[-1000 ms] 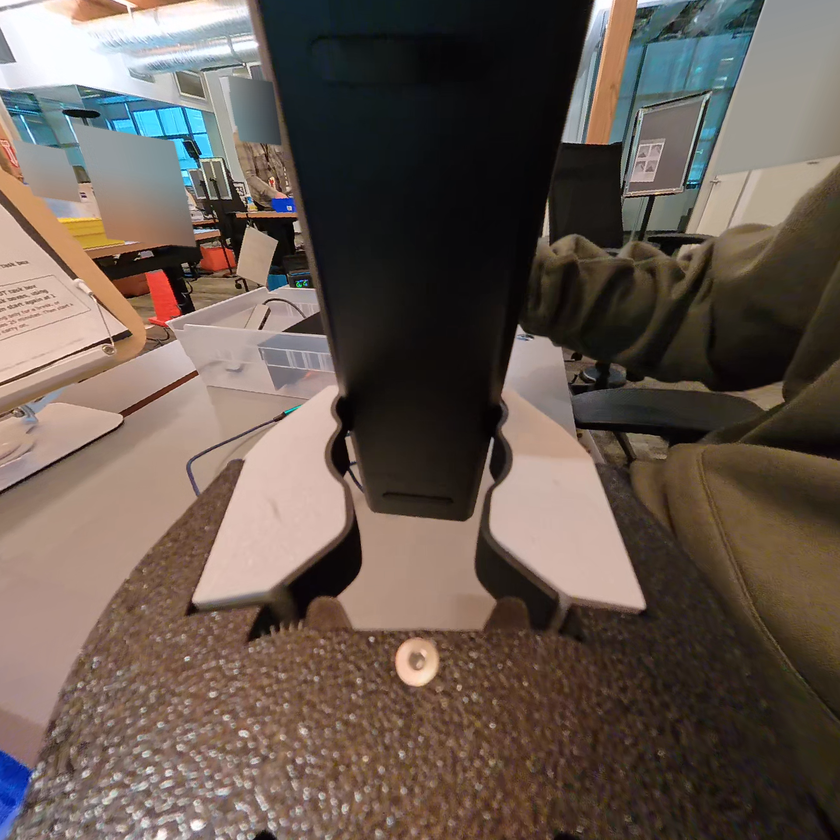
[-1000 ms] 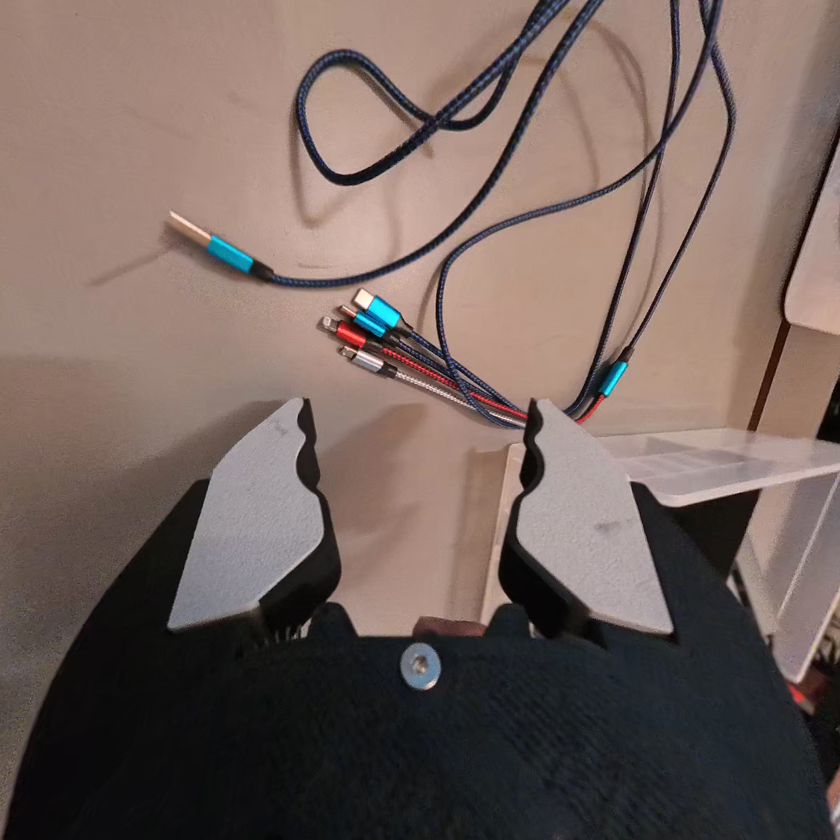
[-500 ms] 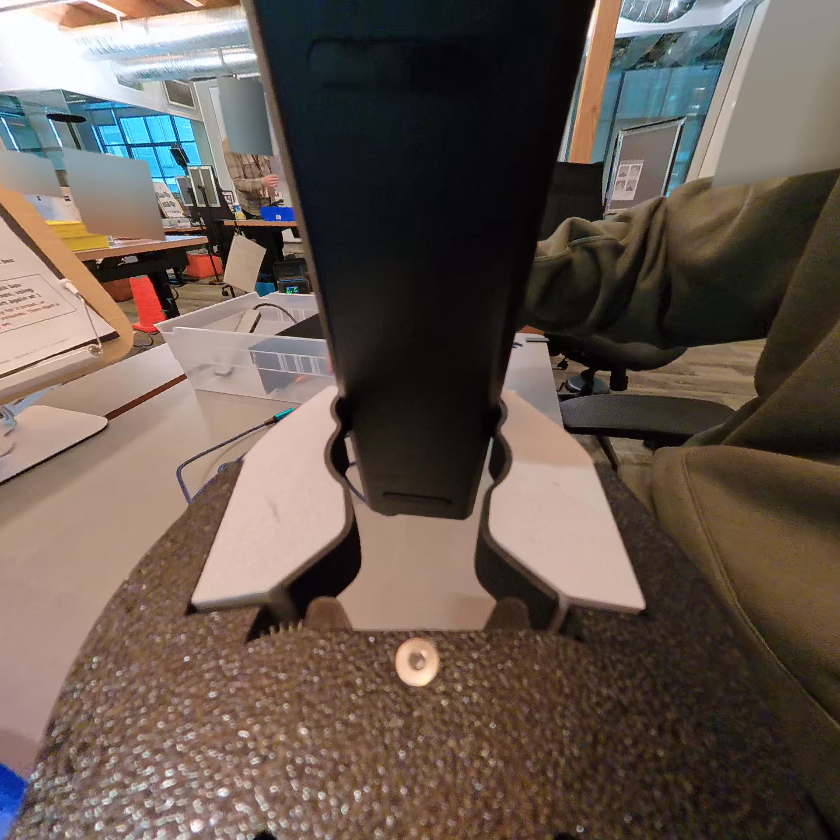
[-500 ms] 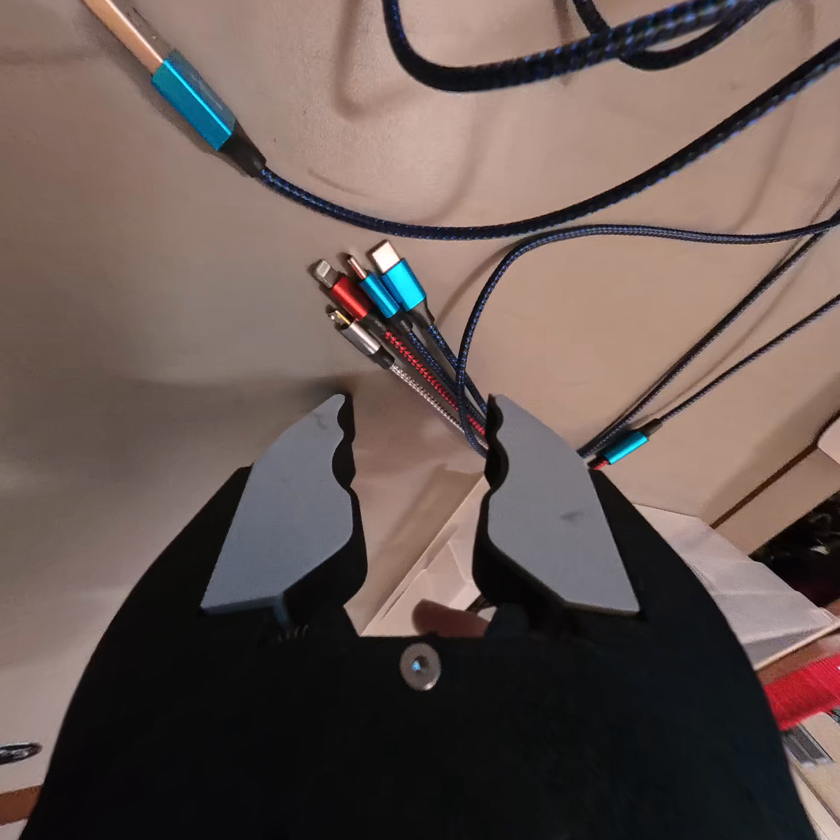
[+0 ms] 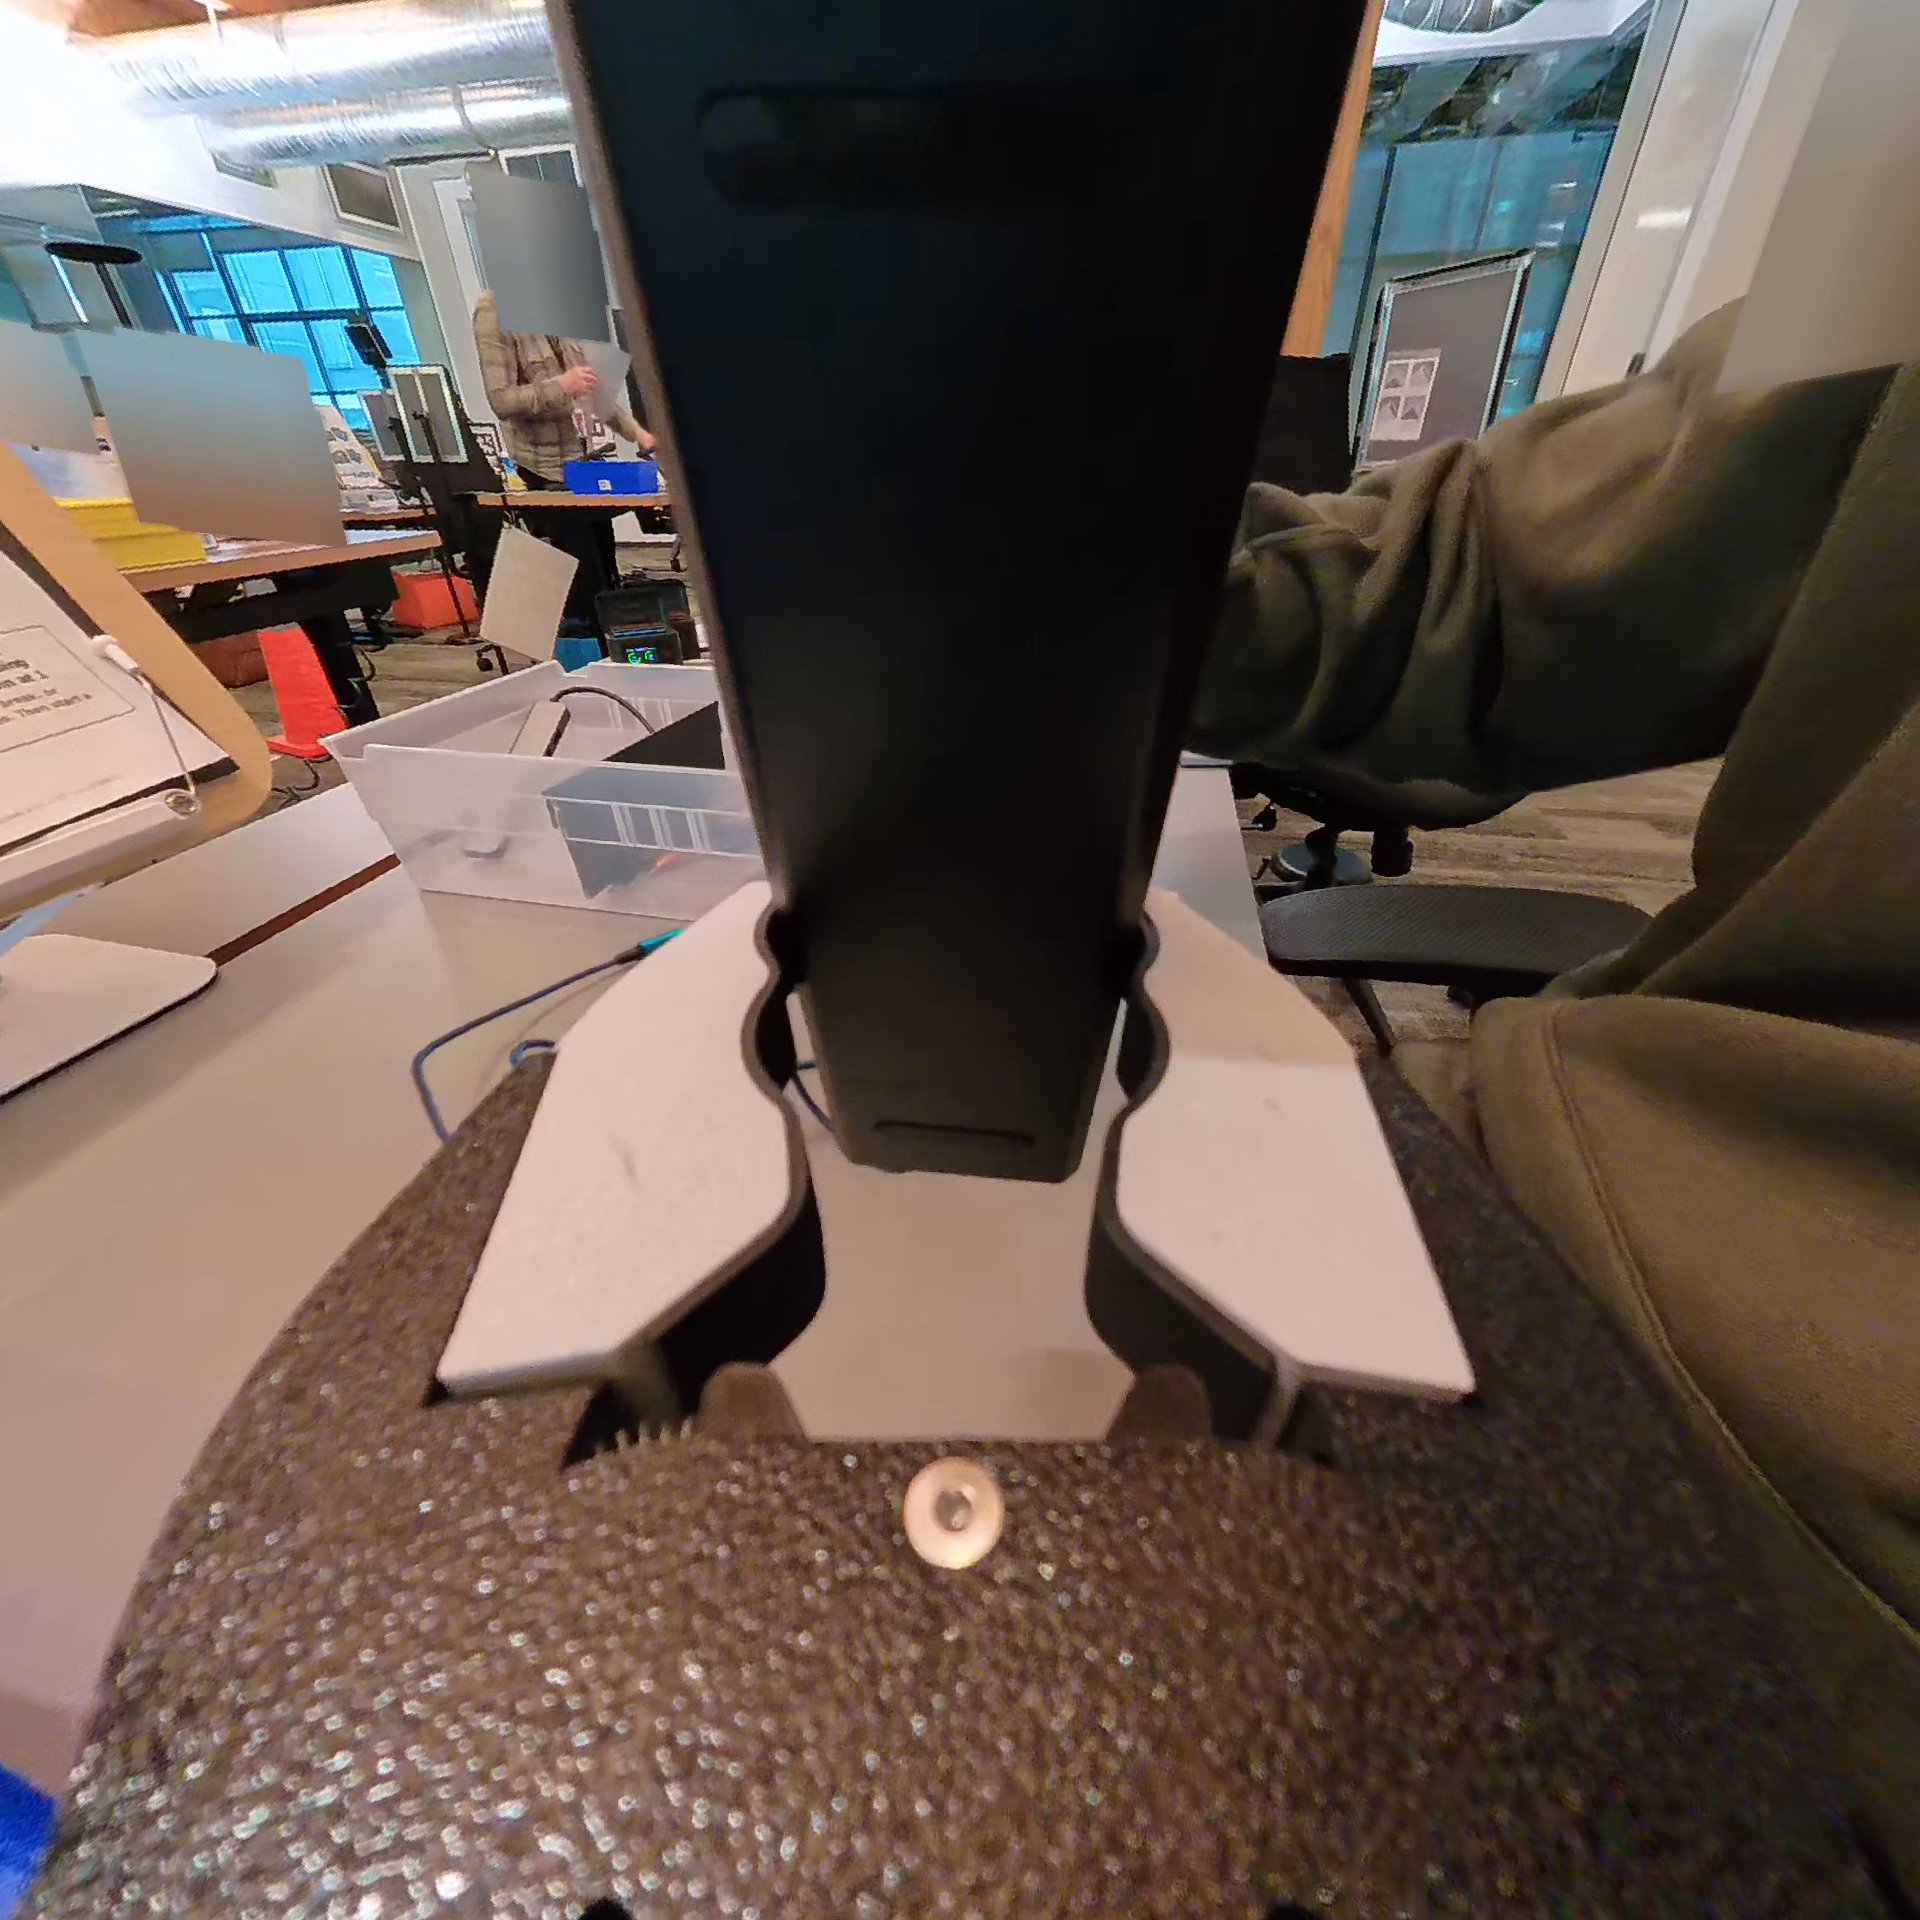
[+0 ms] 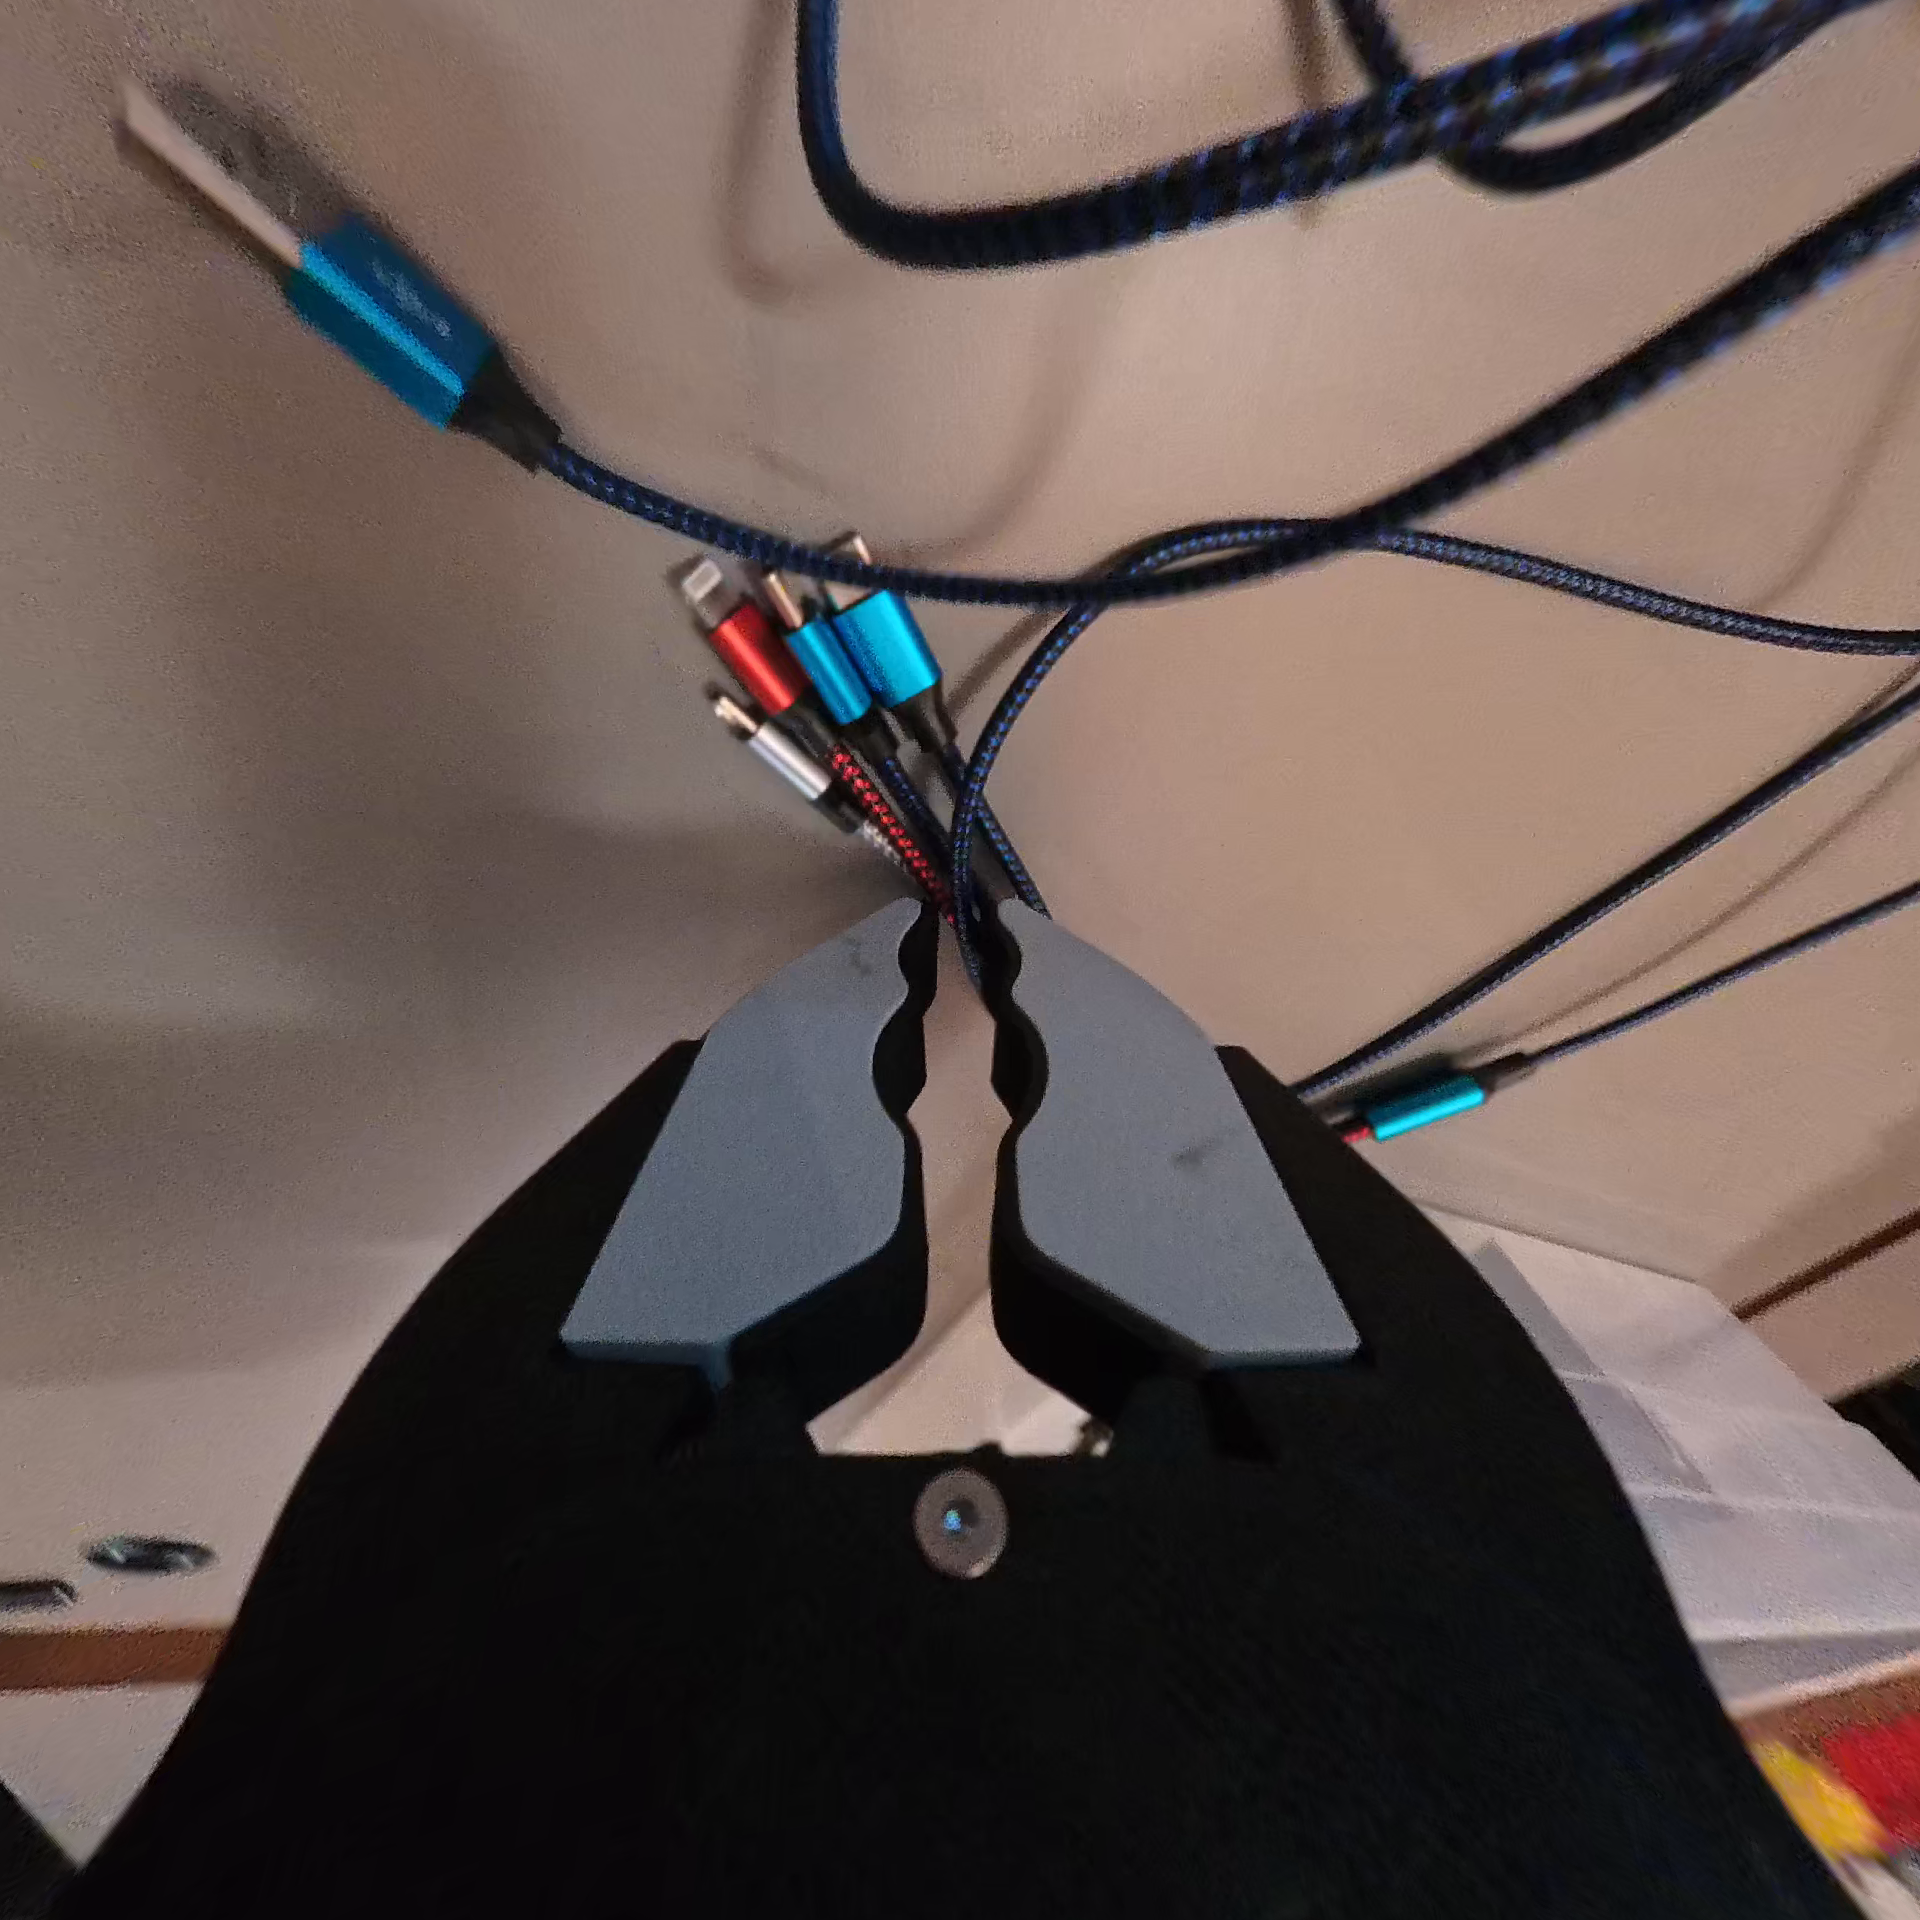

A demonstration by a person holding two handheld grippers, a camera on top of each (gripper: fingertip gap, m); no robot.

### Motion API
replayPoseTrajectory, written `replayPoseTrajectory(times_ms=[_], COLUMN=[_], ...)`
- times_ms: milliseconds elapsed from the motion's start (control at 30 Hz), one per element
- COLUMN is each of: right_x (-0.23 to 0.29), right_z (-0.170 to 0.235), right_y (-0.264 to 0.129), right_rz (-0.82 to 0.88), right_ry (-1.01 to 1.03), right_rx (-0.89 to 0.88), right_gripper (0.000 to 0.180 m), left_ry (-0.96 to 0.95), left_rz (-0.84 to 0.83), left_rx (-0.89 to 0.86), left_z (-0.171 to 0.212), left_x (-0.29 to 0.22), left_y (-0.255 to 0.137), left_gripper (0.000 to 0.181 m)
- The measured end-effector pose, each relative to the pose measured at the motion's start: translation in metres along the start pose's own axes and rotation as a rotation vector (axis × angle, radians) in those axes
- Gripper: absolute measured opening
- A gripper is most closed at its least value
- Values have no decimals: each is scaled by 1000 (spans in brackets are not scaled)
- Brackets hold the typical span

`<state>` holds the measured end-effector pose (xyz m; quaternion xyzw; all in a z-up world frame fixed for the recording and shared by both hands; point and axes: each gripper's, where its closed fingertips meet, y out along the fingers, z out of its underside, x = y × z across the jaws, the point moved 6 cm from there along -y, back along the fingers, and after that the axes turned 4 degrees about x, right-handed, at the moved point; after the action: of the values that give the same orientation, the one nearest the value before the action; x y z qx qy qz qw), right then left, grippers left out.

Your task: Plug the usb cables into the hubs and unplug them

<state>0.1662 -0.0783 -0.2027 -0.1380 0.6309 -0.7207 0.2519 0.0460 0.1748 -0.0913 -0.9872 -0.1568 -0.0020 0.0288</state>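
My left gripper point(image 5: 956, 925) is shut on a long black hub point(image 5: 956, 520), holding it upright above the table; a slot shows at the hub's near end. My right gripper point(image 6: 961, 920) sits low over the table, its fingers closed on a bundle of thin braided cables point(image 6: 961, 831) just behind their small connectors: red point(image 6: 753, 660), blue point(image 6: 883, 644), silver point(image 6: 784, 764). A USB-A plug with a blue shell point(image 6: 384, 322) lies free at the upper left, its dark blue cord crossing over the bundle. A blue splitter sleeve point(image 6: 1418, 1107) lies to the right.
A clear plastic bin point(image 5: 468, 790) stands on the table behind the hub, its corner also at the right gripper's lower right point(image 6: 1714, 1455). A clipboard on a stand point(image 5: 104, 727) is at the left. A person's olive sleeve point(image 5: 1507, 603) and an office chair point(image 5: 1455, 935) are at the right. My hands' fingertips stand some 30 centimetres from each other.
My right gripper moved down to the small connectors, and its fingers went from wide open to closed on the cables behind them. The left gripper kept hold of the hub.
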Motion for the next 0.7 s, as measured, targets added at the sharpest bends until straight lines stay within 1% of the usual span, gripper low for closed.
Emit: replayPoseTrajectory(times_ms=[133,200,267,300,367,433,500,533,567,600,633,700], right_x=[13,15,18,19,18,21,20,21,21,20,20,19], right_z=[-12,-20,-31,-35,-37,-36,-36,-40,-46,-51,-56,-62], right_y=[-12,-17,-19,-20,-21,-23,-31,-38,-44,-47,-46,-35], right_rz=[-28,-31,-71,-79,-39,-51,-42,-59,-80,-91,-103,-53], right_ry=[103,192,290,333,408,482,603,665,729,799,855,958], right_rx=[-136,-246,-360,-400,-434,-440,-481,-547,-626,-679,-688,-607], right_gripper=[6,6,8,18,36,62,70,78,81,77,78,79], left_ry=[-6,-12,-20,-24,-28,-26,-21,-18,-20,-27,-33,-30], left_rz=[-13,-16,-18,-19,-18,-15,-13,-10,-8,-3,0,-4], left_rx=[-13,-22,-24,-23,-18,-13,-13,-15,-26,-35,-40,-27], left_z=[0,0,2,3,4,5,4,4,3,2,2,2], left_x=[3,4,6,7,7,6,6,5,5,5,5,5], left_y=[-5,-7,-8,-7,-6,-6,-5,-6,-6,-7,-7,-6], left_gripper=[59,59,59,59,59,59,59,59,60,59,59,59])
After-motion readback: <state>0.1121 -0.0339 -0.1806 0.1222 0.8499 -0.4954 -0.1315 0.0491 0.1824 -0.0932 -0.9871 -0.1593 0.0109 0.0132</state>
